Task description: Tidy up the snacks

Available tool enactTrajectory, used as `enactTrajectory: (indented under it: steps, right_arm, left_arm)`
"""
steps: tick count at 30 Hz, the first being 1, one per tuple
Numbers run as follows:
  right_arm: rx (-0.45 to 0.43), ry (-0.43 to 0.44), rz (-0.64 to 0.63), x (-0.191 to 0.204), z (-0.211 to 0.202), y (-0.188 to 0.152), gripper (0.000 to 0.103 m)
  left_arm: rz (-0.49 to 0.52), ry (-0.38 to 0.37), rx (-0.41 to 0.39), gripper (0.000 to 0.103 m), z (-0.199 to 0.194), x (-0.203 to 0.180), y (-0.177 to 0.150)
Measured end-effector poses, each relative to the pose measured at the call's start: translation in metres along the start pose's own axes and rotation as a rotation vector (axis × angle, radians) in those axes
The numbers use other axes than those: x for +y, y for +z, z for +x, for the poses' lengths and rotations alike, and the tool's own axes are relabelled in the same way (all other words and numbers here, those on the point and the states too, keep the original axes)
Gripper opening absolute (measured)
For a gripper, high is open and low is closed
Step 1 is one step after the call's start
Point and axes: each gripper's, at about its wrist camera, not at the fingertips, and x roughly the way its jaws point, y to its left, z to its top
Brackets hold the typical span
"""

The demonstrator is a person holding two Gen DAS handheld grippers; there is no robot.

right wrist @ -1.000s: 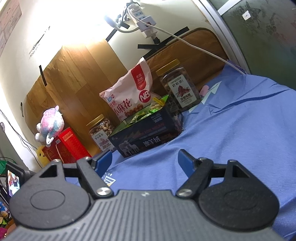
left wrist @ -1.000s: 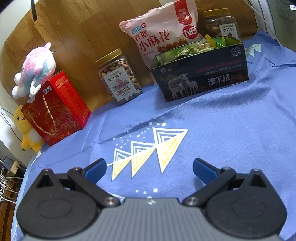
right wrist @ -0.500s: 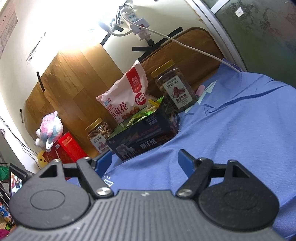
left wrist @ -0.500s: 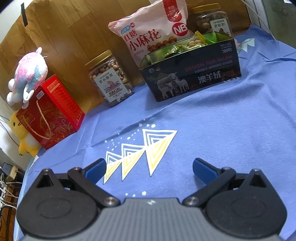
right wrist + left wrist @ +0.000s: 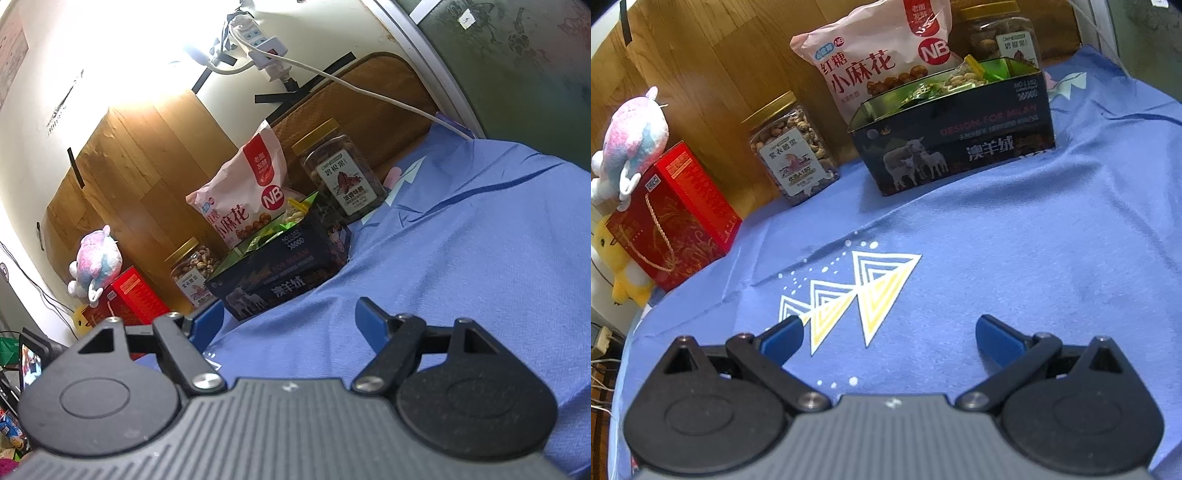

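A dark open tin box (image 5: 960, 147) (image 5: 280, 273) with small snack packets inside stands on the blue cloth (image 5: 997, 258) at the back. A pink snack bag (image 5: 879, 62) (image 5: 247, 199) leans behind it. A nut jar (image 5: 792, 151) (image 5: 192, 273) stands to its left and a second jar (image 5: 1001, 37) (image 5: 340, 173) to its right. My left gripper (image 5: 888, 336) is open and empty, well short of the box. My right gripper (image 5: 290, 317) is open and empty, near the box's front.
A red gift box (image 5: 672, 218) (image 5: 129, 295) with a plush toy (image 5: 631, 136) on it stands at the far left, a yellow plush (image 5: 620, 269) beside it. Wooden boards (image 5: 720, 55) back the table. A power strip and cable (image 5: 266, 48) hang on the wall.
Both grippers stay open and empty. The left view has shifted slightly toward the box and to the left; the right view has drifted back and tilted, so the snacks look smaller.
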Motion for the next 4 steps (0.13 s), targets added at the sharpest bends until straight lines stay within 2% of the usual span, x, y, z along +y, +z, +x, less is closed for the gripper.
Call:
enactTrajectory:
  steps: [4]
  right_arm:
    - [0.001, -0.003, -0.006, 0.0008, 0.0003, 0.0003, 0.08]
  left_arm:
    - [-0.015, -0.043, -0.004, 0.103, -0.0025, 0.0024, 0.0008]
